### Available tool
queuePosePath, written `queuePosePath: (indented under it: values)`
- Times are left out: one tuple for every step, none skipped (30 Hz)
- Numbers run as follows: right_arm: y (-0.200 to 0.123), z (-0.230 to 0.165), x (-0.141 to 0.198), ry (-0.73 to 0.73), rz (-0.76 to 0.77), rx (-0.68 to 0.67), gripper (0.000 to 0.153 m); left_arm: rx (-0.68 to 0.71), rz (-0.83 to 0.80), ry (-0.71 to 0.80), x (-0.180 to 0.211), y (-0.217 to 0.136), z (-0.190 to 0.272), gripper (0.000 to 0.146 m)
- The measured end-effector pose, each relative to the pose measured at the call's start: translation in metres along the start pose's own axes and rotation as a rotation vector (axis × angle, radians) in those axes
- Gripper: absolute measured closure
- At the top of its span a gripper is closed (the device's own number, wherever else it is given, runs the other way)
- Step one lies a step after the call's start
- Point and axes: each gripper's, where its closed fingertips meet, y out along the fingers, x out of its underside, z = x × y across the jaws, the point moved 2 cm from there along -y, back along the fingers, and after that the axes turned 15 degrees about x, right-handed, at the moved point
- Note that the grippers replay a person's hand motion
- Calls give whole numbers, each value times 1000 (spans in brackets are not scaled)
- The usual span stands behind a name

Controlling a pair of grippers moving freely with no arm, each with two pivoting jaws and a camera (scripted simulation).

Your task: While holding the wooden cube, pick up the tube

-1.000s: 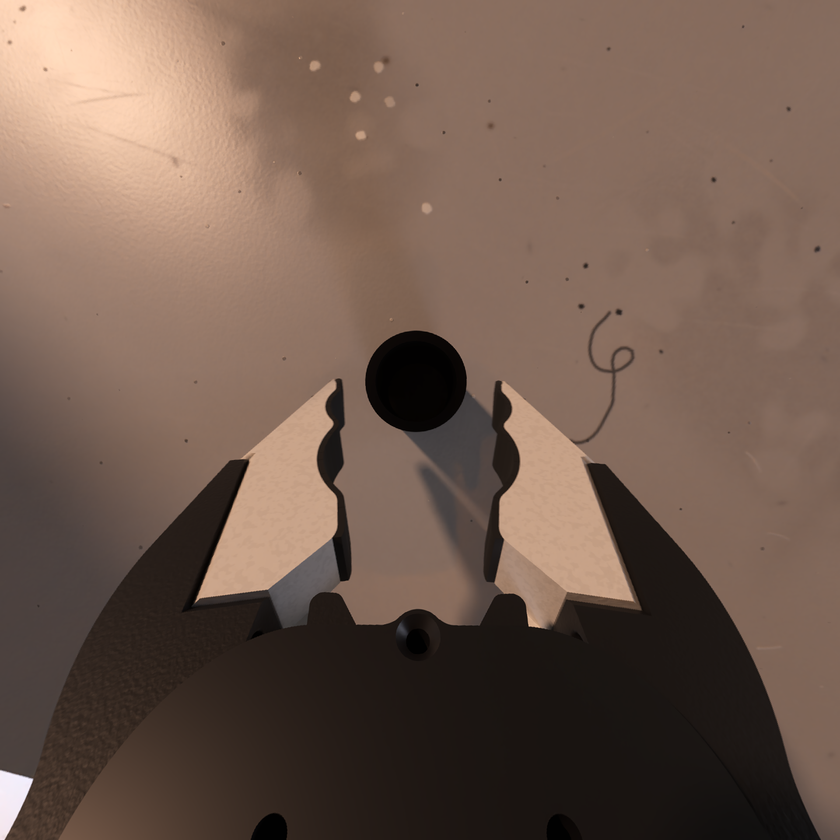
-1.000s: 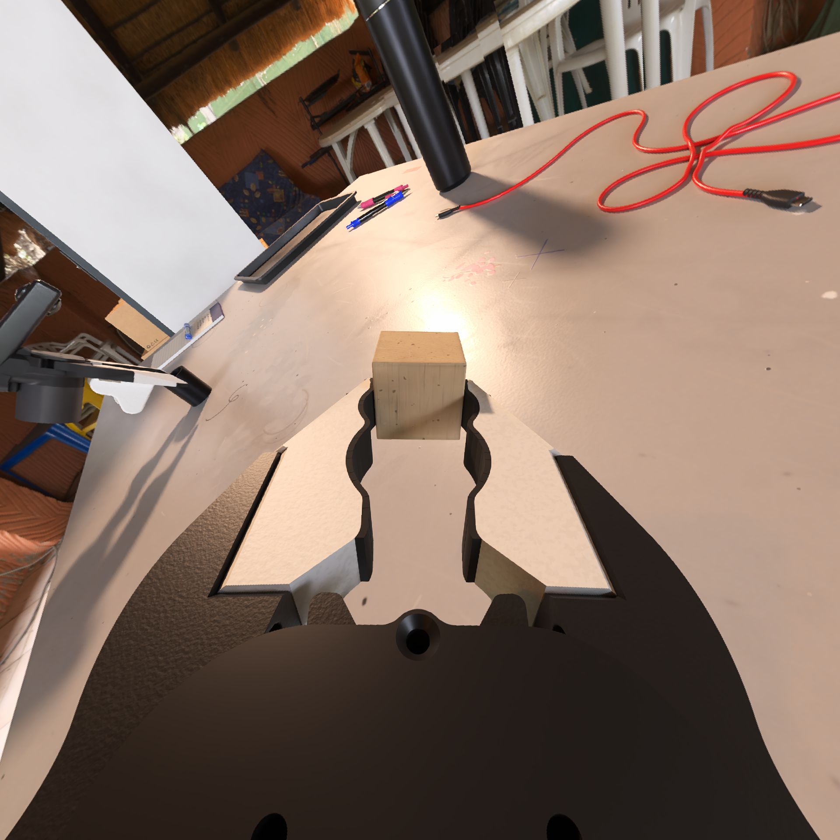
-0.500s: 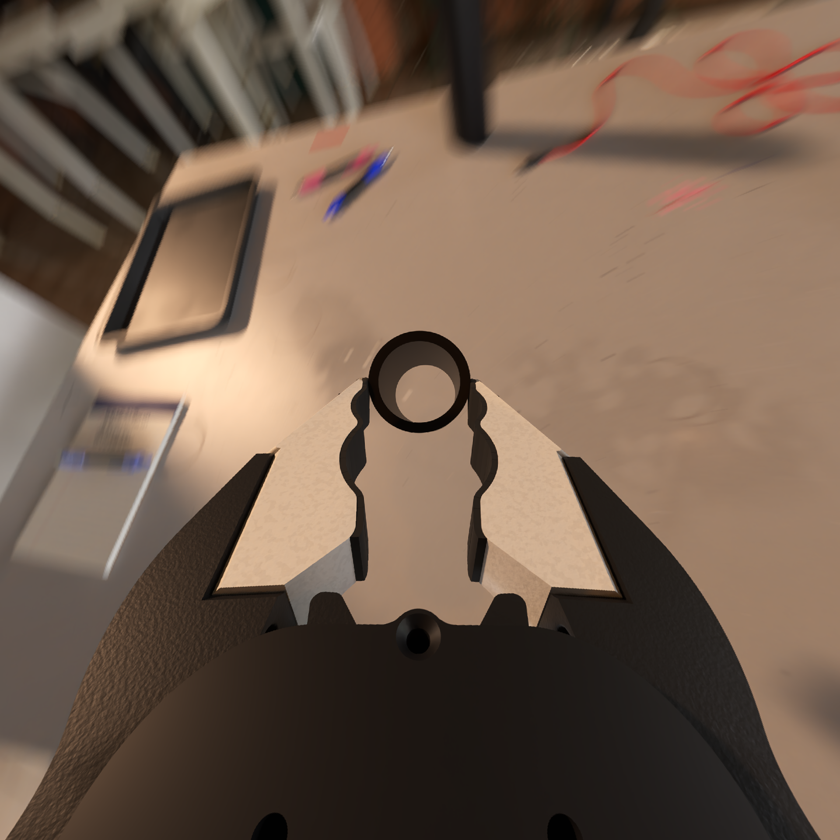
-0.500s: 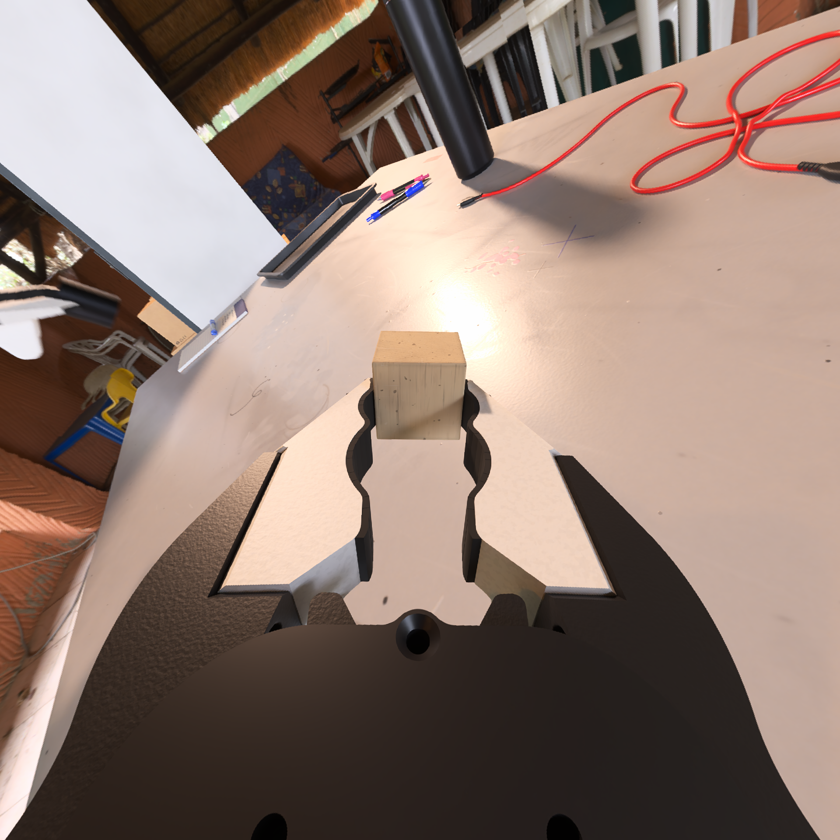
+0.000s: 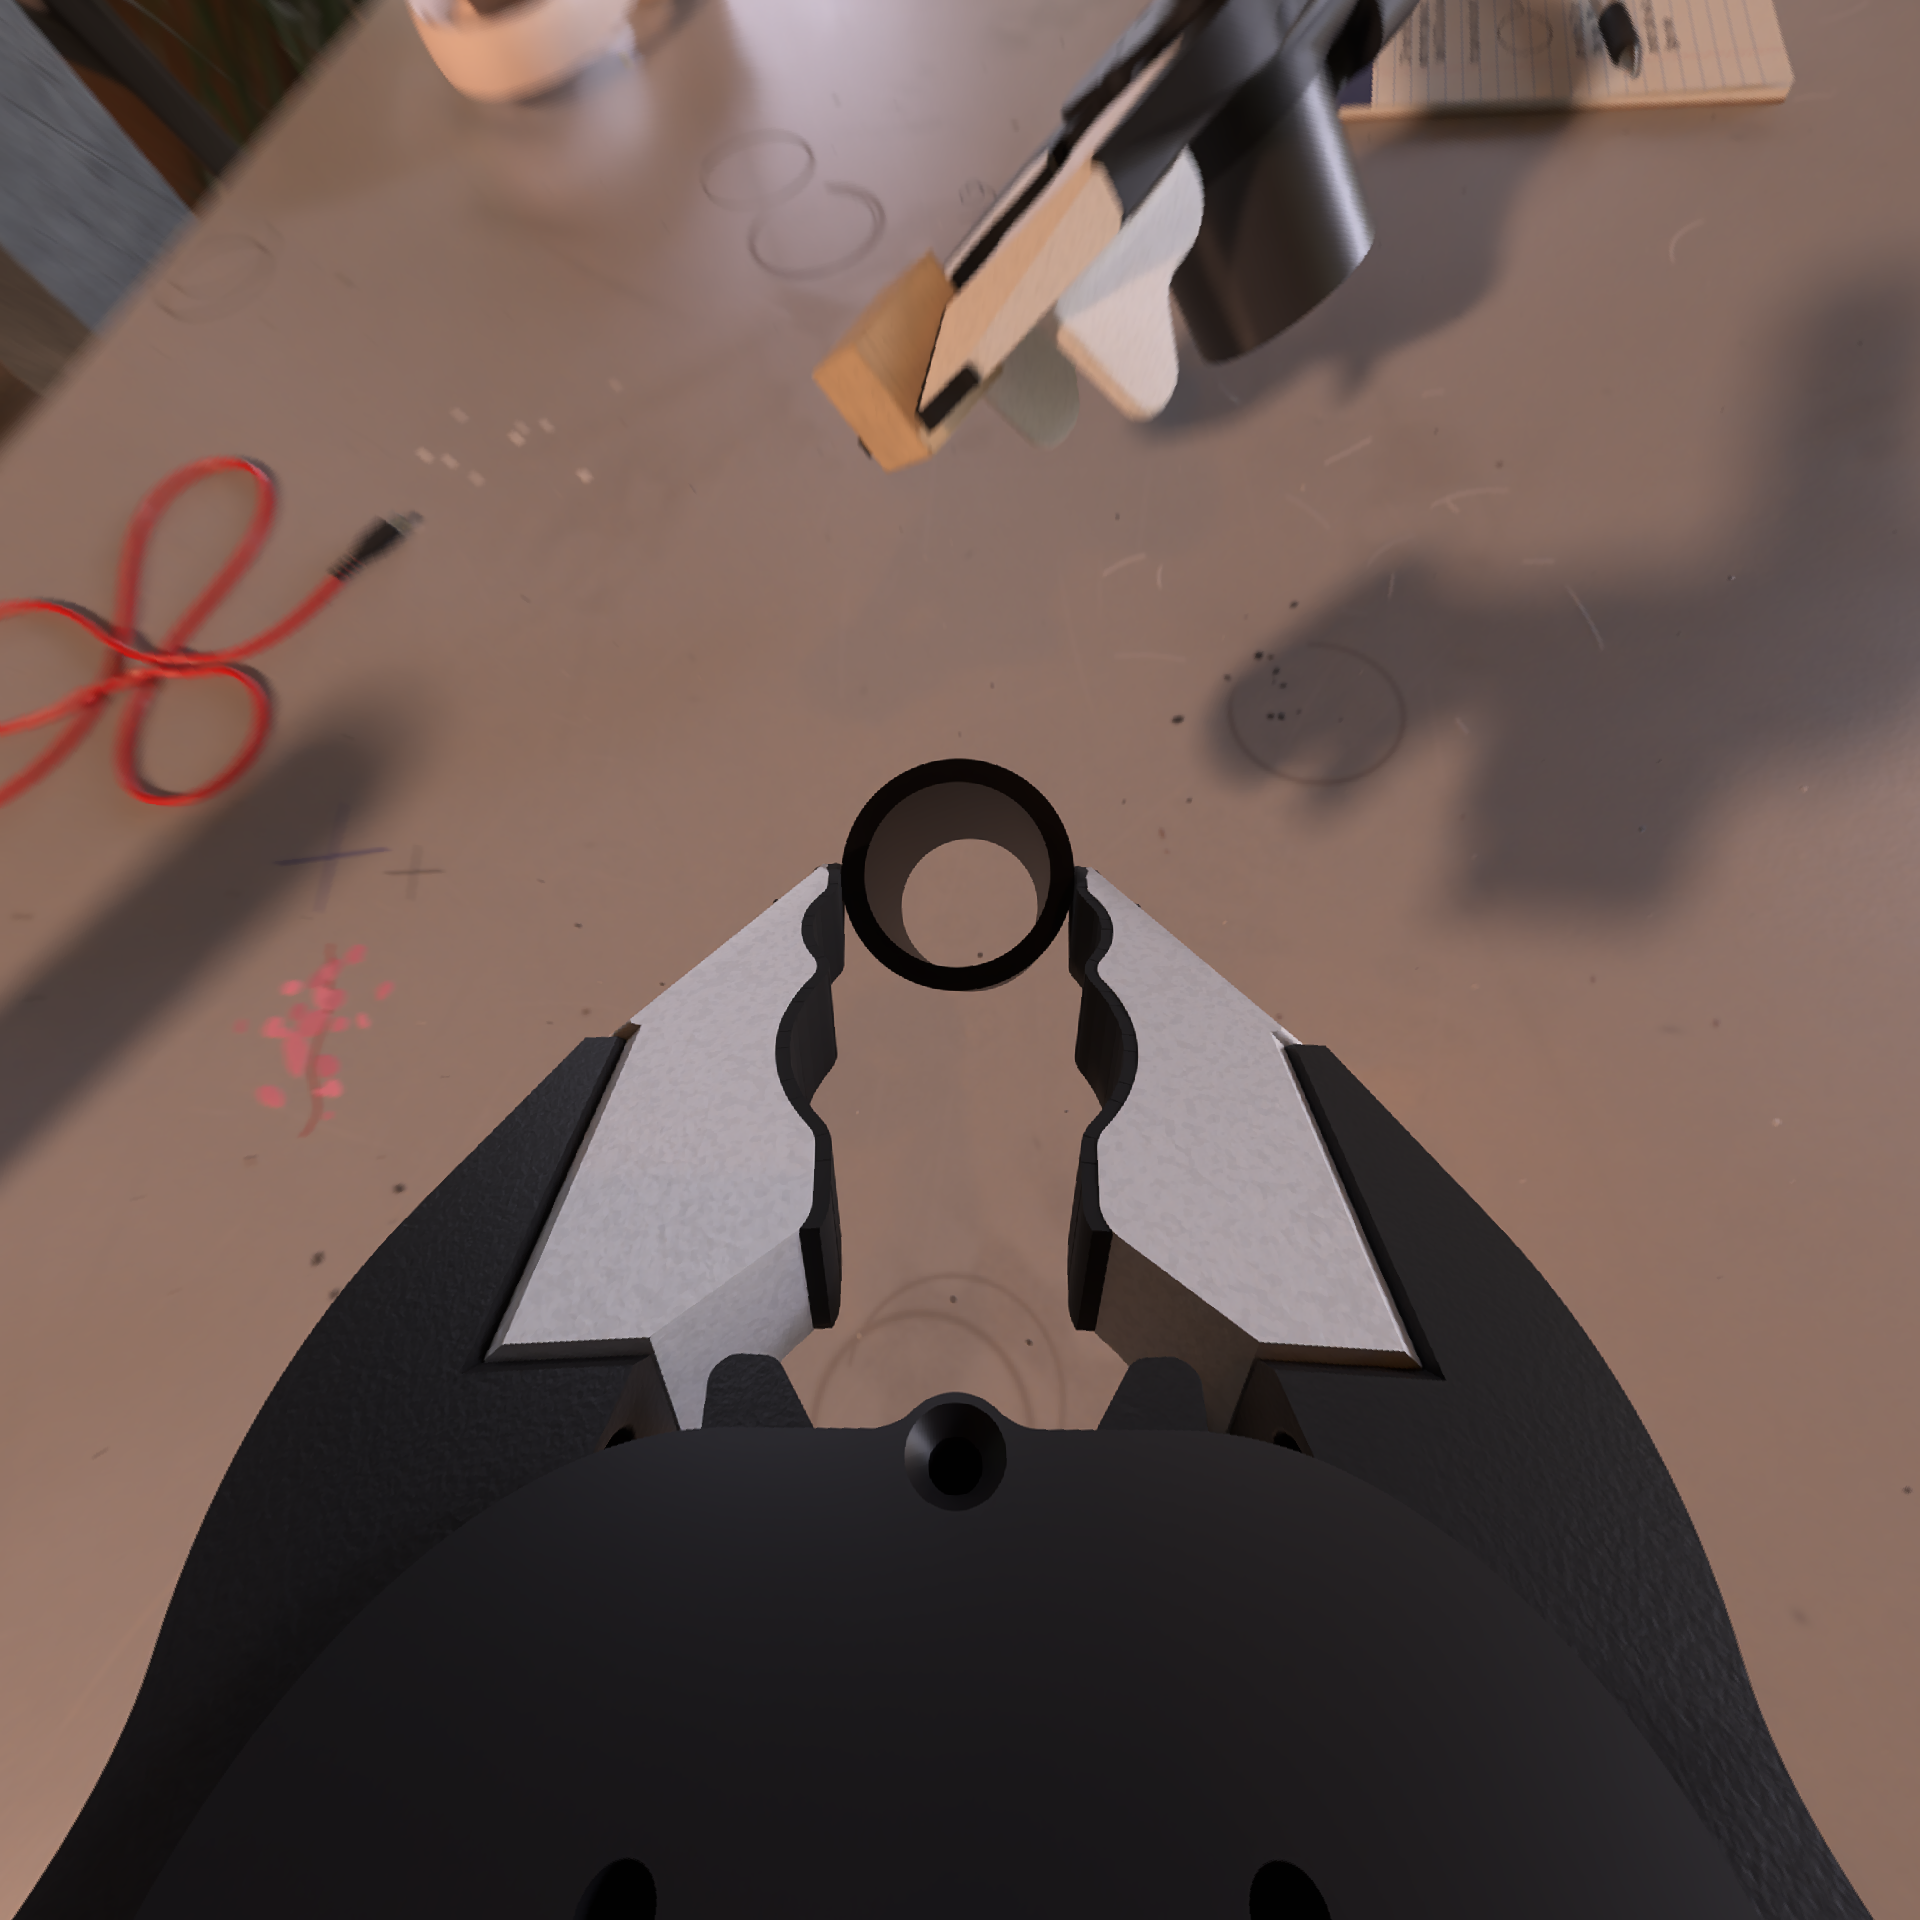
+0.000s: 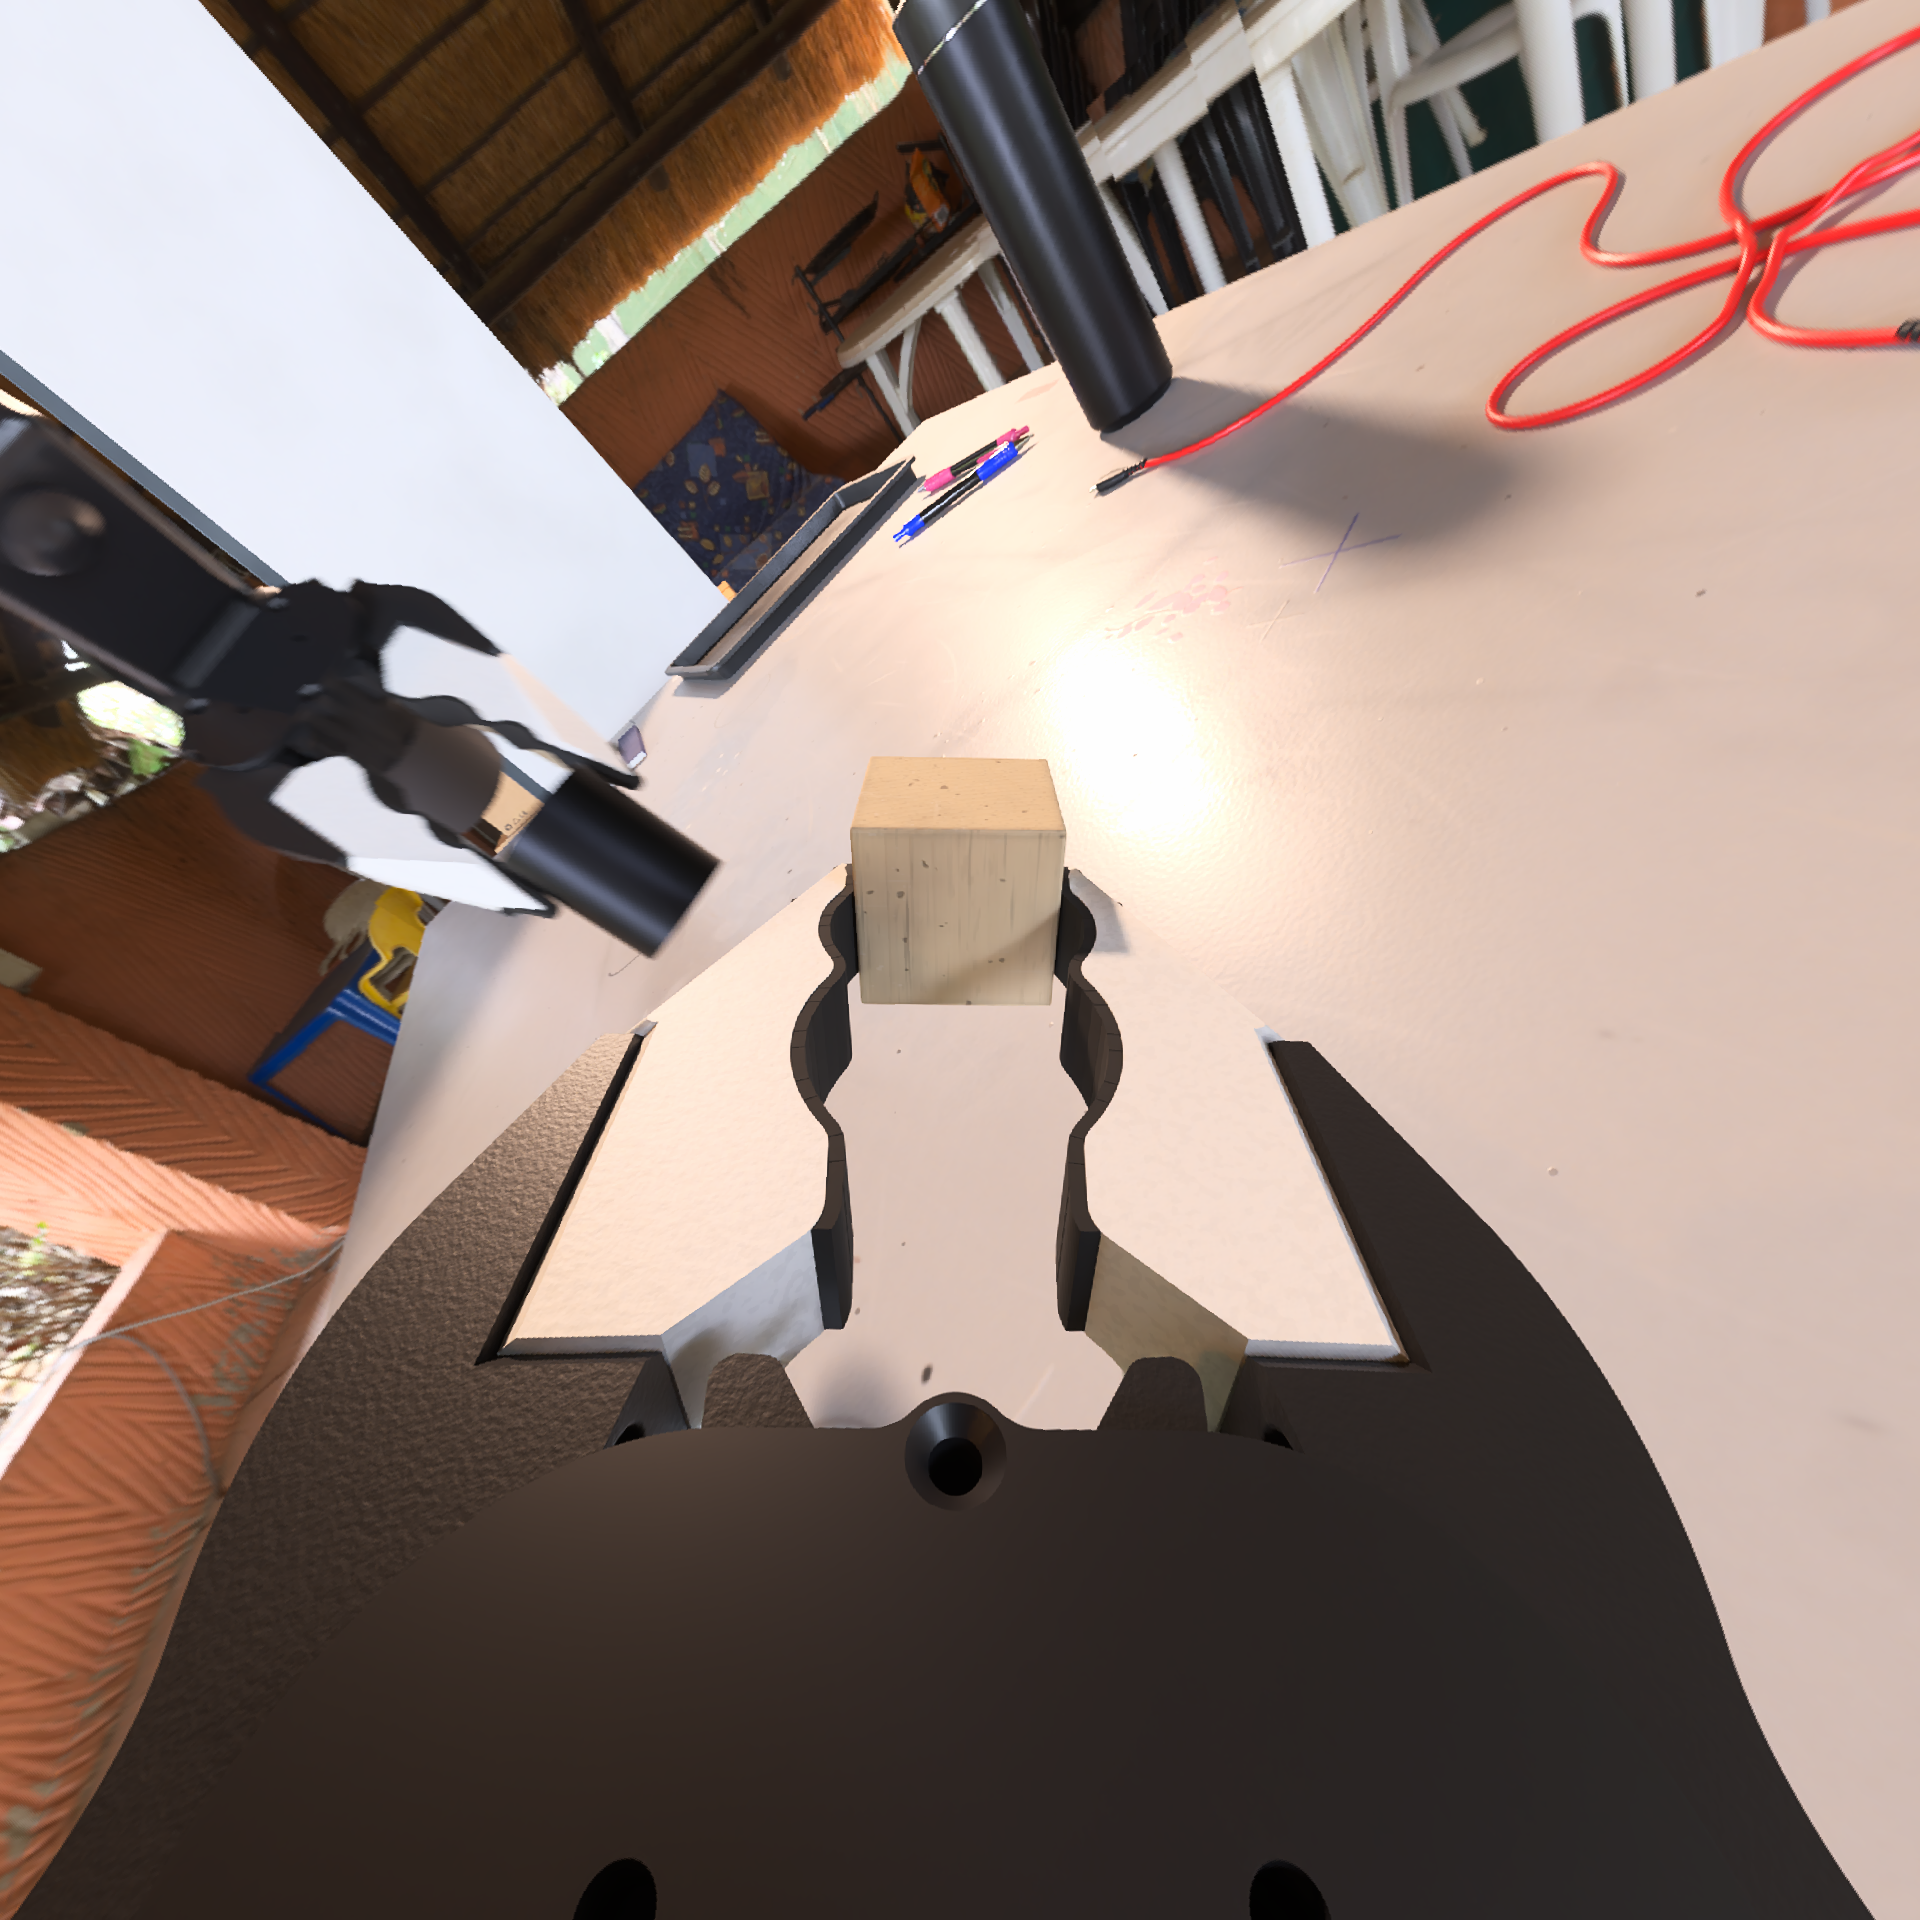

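My left gripper is shut on the black tube. I see the tube end-on as a ring between the fingertips, held clear above the table. My right gripper is shut on the wooden cube and holds it above the table. In the left wrist view the right gripper shows at the top with the cube at its tip. In the right wrist view the left gripper hangs in the air at the left, with the tube sticking out of it.
A tall black cylinder stands at the far end of the table beside a red cable, also in the left wrist view. Pens, a black tray and a white board are at the far left. A notepad and a pale cup lie far off.
My left gripper closed on the tube, lifted it off the table and swung round to face the right gripper. My right gripper kept hold of the cube and shifted slightly.
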Motion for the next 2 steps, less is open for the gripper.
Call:
queuePosePath:
  values:
    - [1,1,1,11,-9,-5,116,31,-10,-17,7,7,-7,103]
    - [1,1,1,25,-17,-11,116,54,-17,-31,12,12,-12,103]
